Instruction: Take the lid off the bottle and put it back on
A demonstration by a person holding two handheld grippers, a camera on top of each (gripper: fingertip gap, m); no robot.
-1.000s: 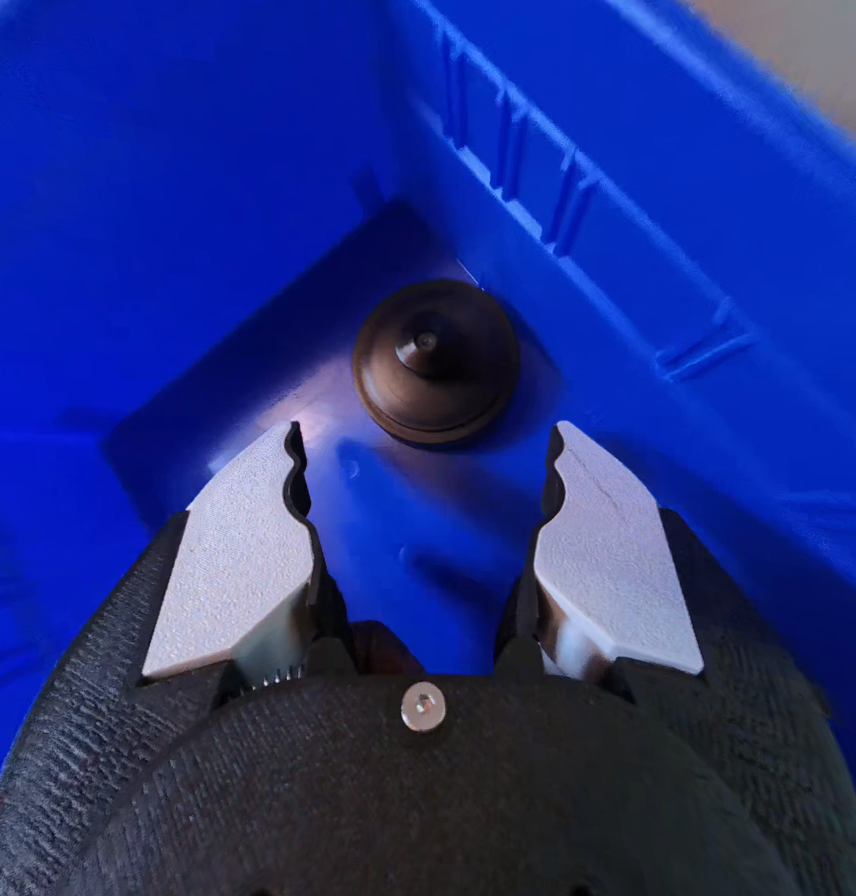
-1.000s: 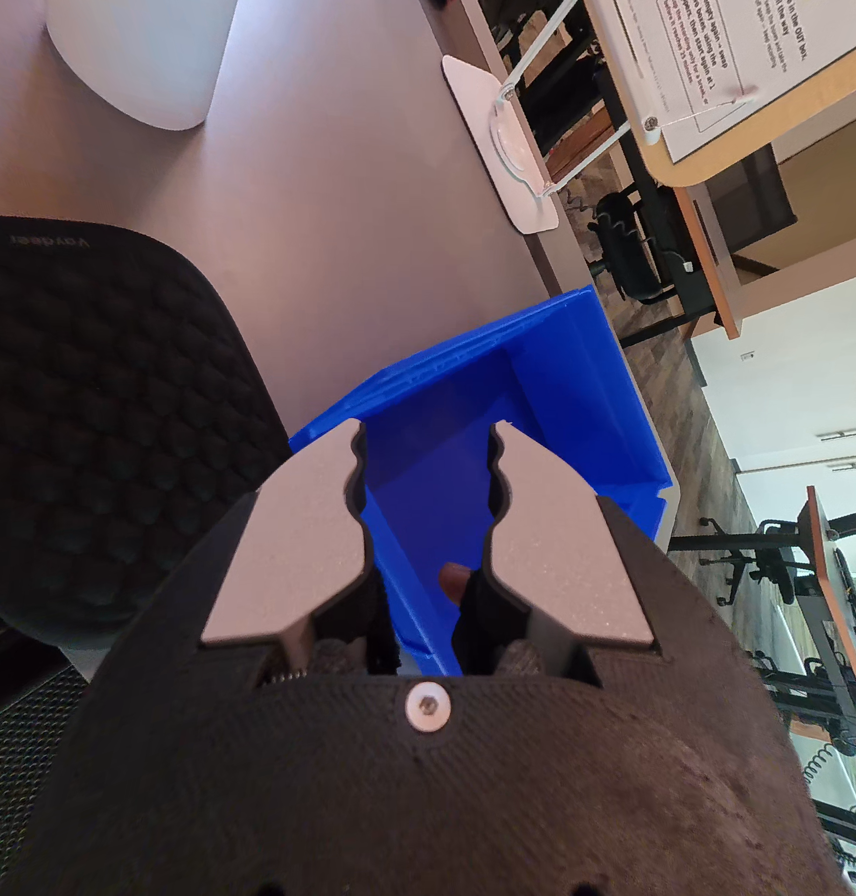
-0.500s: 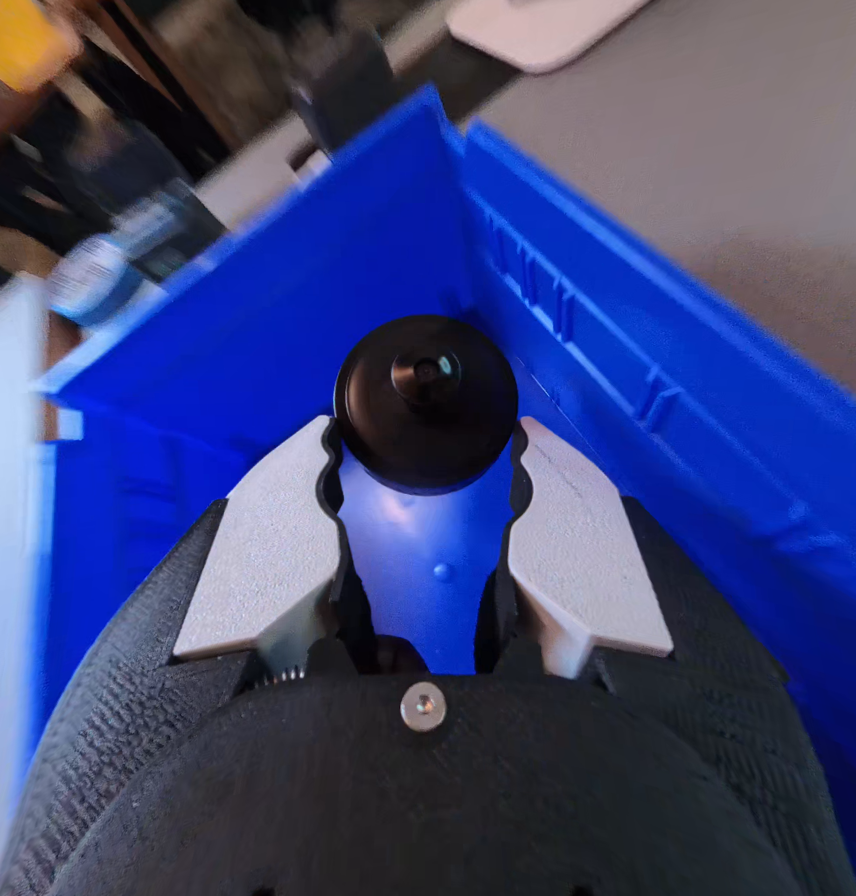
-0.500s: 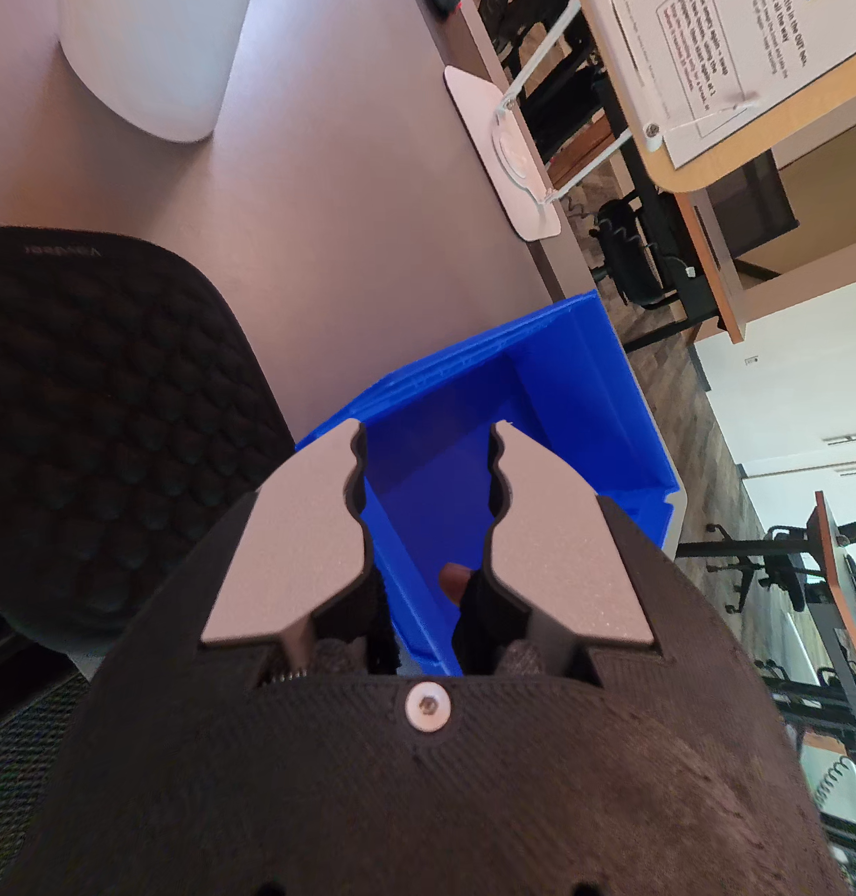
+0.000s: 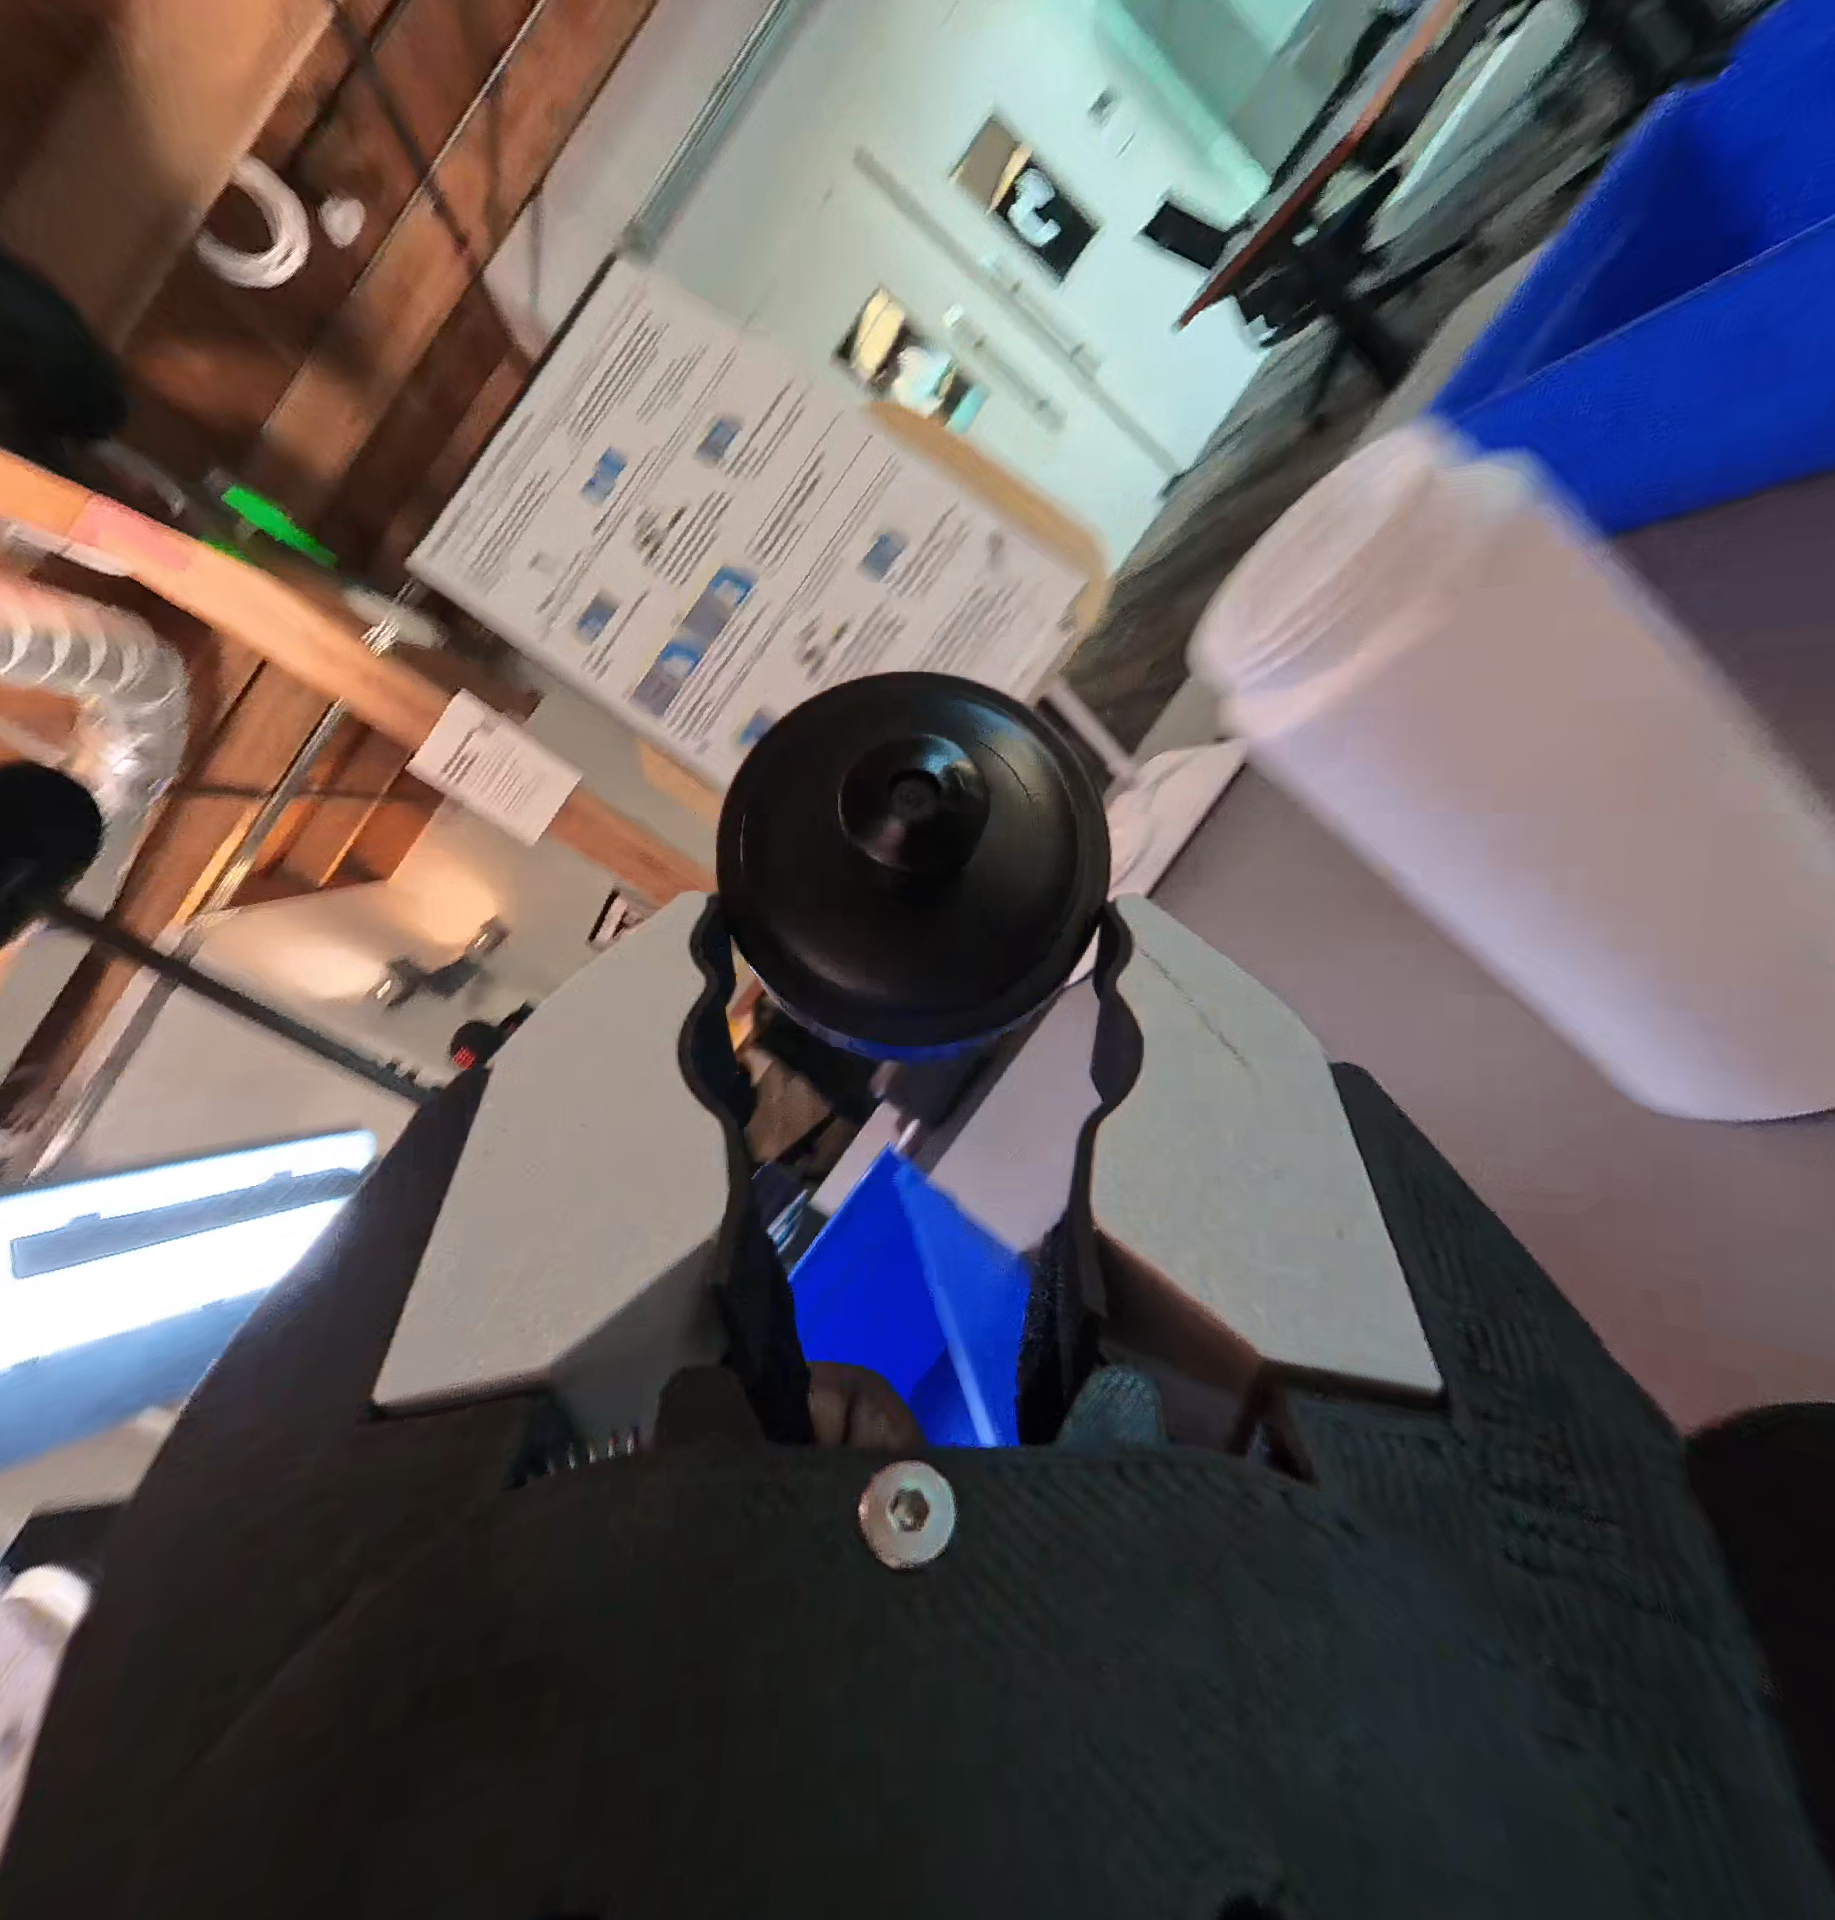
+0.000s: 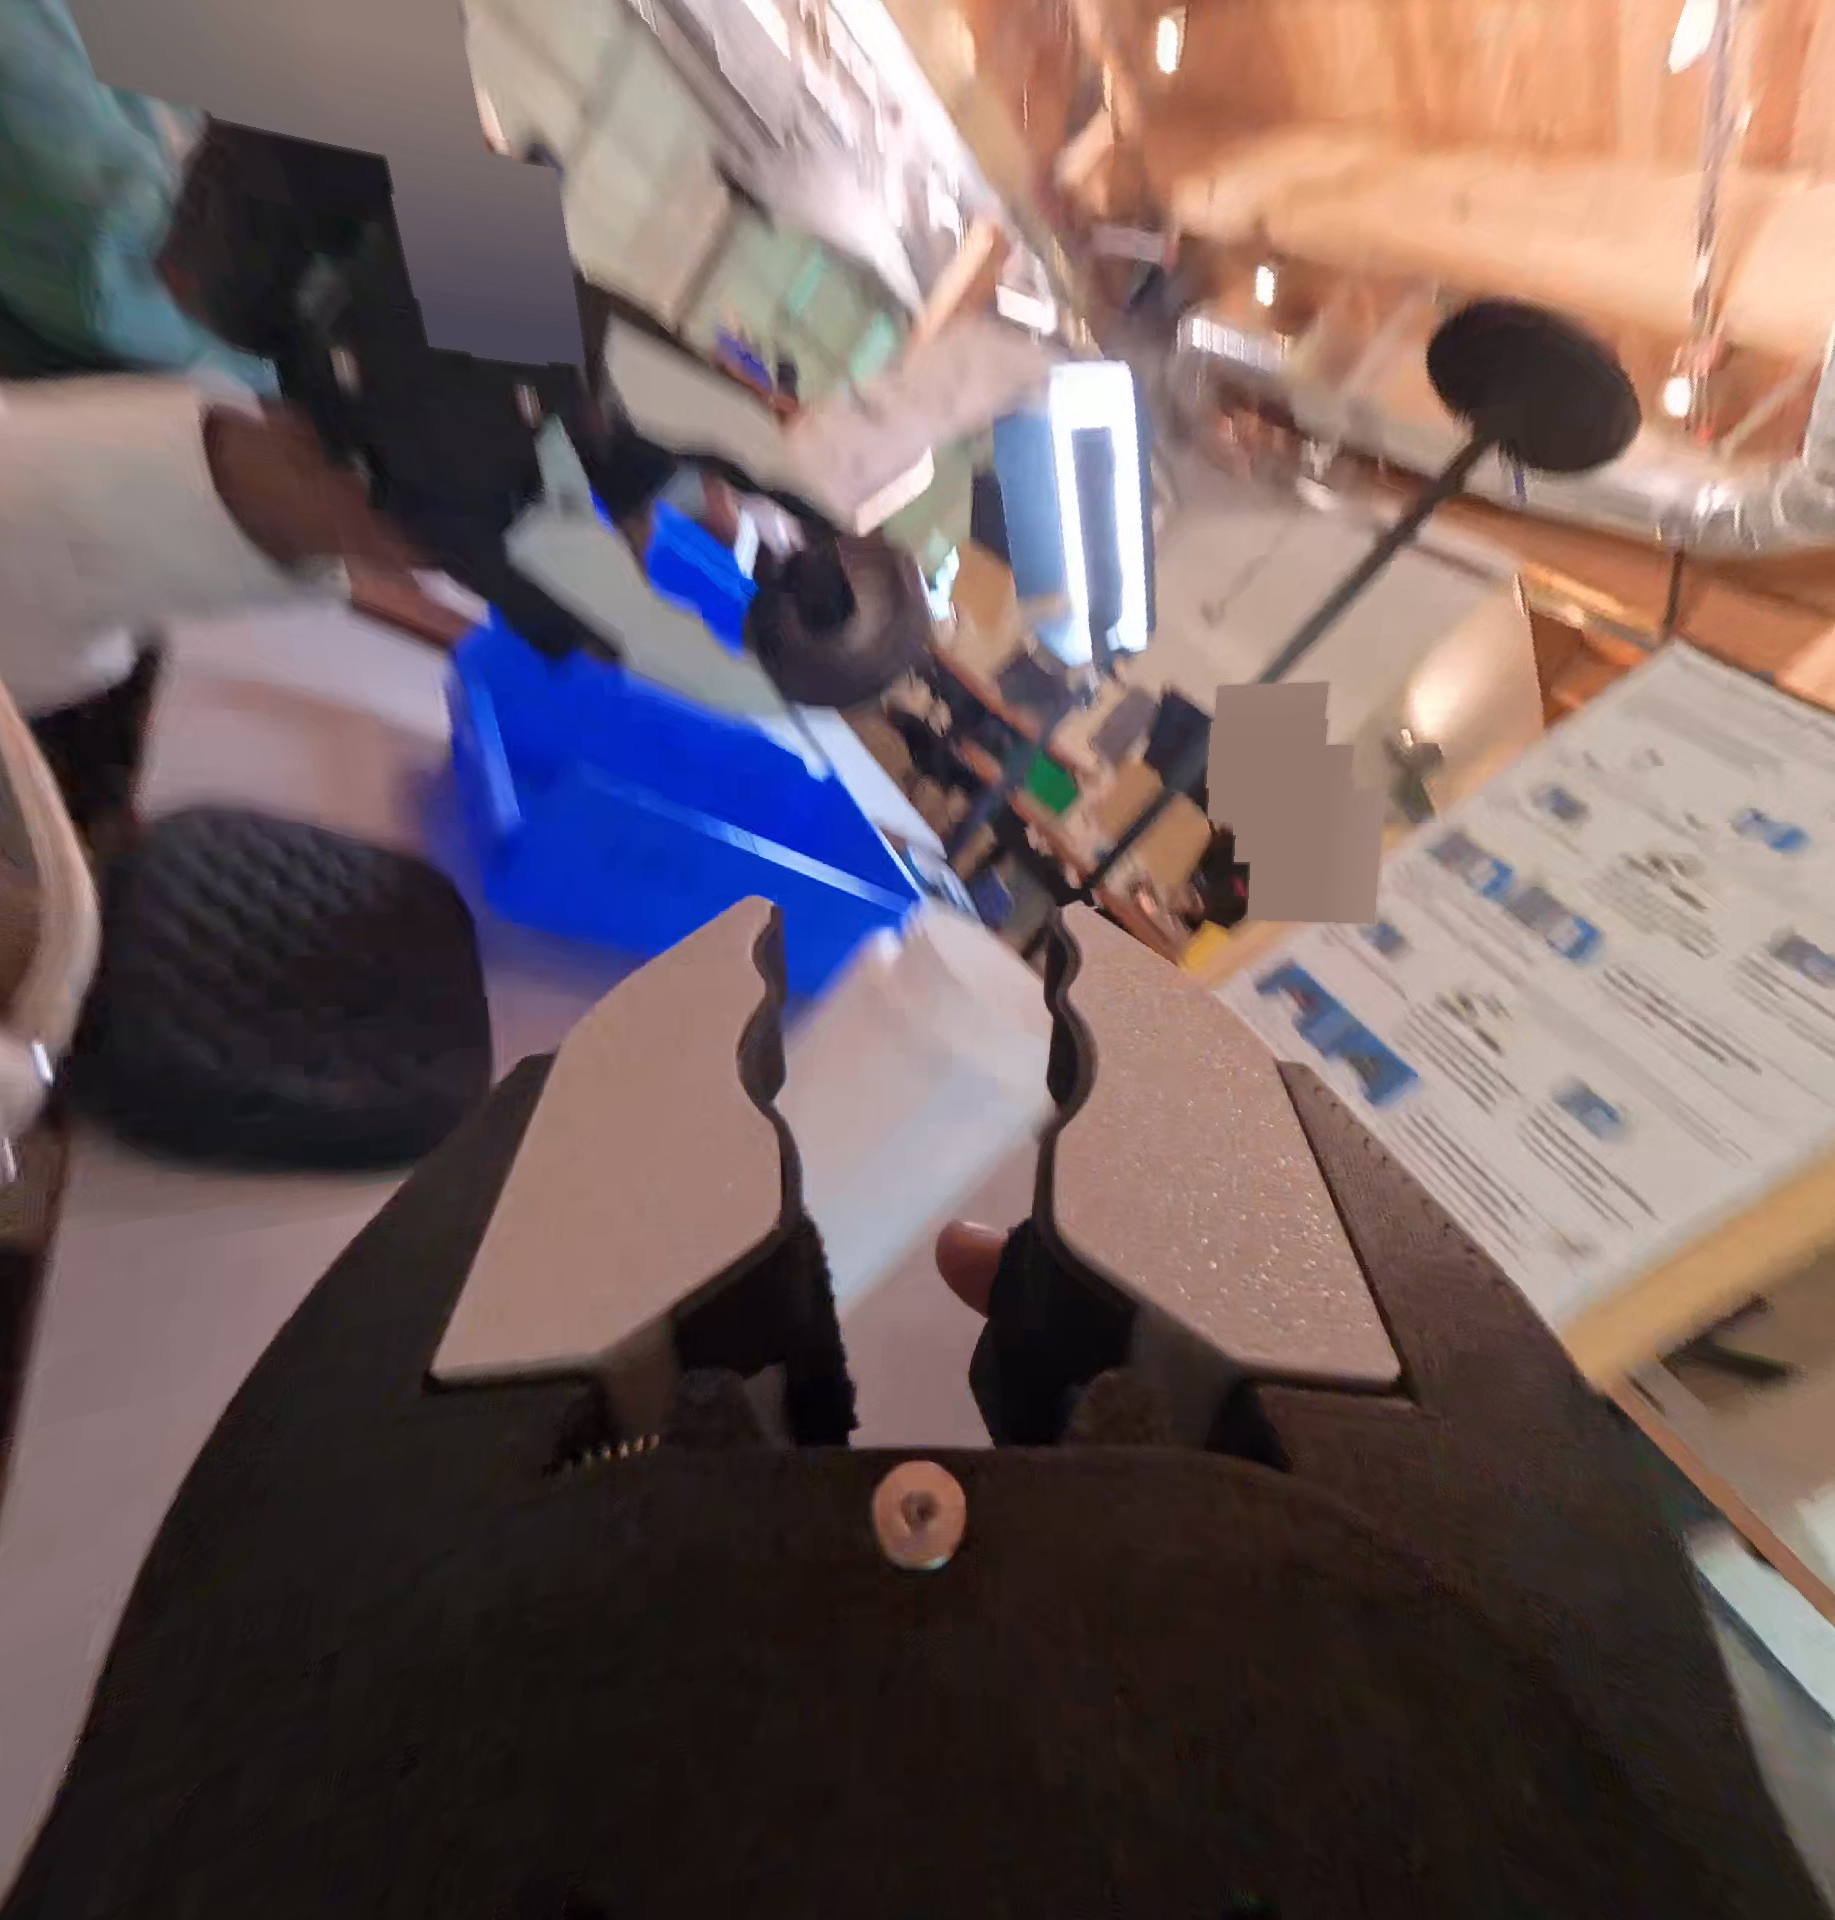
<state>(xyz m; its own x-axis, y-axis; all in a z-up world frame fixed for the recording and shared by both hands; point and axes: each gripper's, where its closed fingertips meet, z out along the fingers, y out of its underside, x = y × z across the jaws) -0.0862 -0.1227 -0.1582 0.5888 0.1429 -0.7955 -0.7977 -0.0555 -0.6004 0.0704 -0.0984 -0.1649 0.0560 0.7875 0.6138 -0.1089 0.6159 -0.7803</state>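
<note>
My left gripper [image 5: 908, 920] is shut on the black round lid [image 5: 913, 831] and holds it by its rim at the fingertips, up in the air. The white bottle [image 5: 1515, 779] stands on the grey table to the right of it, its mouth open. In the right wrist view, which is blurred, the left gripper with the lid [image 6: 840, 623] shows at the upper left above the blue bin [image 6: 664, 821]. My right gripper [image 6: 913, 935] is open and empty. The white bottle [image 6: 913, 1060] shows through the gap between its fingers.
A black textured pad [image 6: 279, 987] lies on the table left of the right gripper. Blue bins [image 5: 1671, 343] stand behind the bottle. A board with printed sheets [image 6: 1578, 1039] stands at the right. A person's sleeve [image 6: 51, 499] is at the far left.
My left gripper closed on the lid in the blue bin and lifted it out into the air. My right gripper swung away from the bin towards the white bottle, still open.
</note>
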